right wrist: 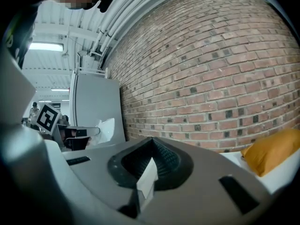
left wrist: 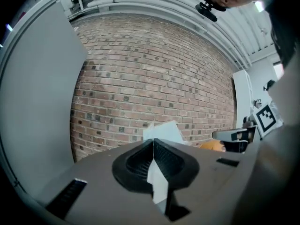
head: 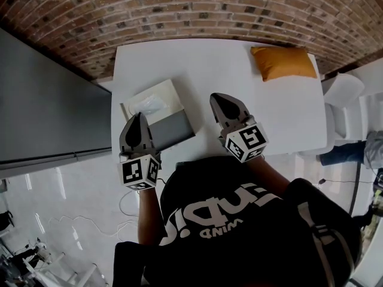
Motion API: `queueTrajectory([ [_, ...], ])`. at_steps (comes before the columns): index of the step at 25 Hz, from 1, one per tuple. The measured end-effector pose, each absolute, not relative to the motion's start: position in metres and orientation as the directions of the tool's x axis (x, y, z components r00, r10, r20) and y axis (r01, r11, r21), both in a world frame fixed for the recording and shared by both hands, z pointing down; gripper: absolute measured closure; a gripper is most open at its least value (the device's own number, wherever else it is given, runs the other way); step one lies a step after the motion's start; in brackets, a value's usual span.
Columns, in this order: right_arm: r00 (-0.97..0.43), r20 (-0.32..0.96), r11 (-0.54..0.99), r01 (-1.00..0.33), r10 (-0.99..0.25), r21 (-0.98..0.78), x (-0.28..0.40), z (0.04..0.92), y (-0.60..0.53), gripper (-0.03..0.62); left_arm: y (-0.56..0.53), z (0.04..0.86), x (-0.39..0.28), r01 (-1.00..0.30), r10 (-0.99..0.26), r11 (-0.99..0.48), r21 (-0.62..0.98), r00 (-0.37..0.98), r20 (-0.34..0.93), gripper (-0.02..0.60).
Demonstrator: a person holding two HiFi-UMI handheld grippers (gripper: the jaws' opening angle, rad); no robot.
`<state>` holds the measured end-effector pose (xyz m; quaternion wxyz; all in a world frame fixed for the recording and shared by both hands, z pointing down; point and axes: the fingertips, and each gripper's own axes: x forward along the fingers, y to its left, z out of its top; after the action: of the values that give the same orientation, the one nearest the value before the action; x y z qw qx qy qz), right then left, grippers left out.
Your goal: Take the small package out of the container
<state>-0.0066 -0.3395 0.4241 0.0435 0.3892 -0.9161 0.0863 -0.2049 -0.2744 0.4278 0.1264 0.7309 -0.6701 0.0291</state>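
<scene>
On the left of the white table [head: 203, 64] stands the container [head: 170, 130], a cream box with a grey side. A small clear-plastic package [head: 148, 105] is at its top. My left gripper [head: 139, 116] is shut, its tips at the package's left edge and apparently pinching it. In the left gripper view the package [left wrist: 163, 131] rises just past the closed tips [left wrist: 153, 142]. The right gripper view shows the package [right wrist: 106, 128] level with the left gripper's jaws. My right gripper [head: 222, 100] hovers to the container's right, shut and empty [right wrist: 151, 142].
An orange cushion [head: 283, 62] lies at the table's far right corner and also shows as a cushion [right wrist: 274, 151] in the right gripper view. A grey cabinet [head: 42, 106] flanks the table's left. A brick wall [head: 191, 5] runs behind. White chairs [head: 342, 91] stand on the right.
</scene>
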Motion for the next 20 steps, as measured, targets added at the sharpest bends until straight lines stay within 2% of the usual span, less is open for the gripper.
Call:
queueTrajectory([
  [20, -0.692, 0.144, 0.686, -0.722, -0.708, -0.095, 0.001, 0.417, -0.342, 0.595, -0.269, 0.429, -0.208, -0.992, -0.975, -0.057, 0.115, 0.08, 0.206, 0.568],
])
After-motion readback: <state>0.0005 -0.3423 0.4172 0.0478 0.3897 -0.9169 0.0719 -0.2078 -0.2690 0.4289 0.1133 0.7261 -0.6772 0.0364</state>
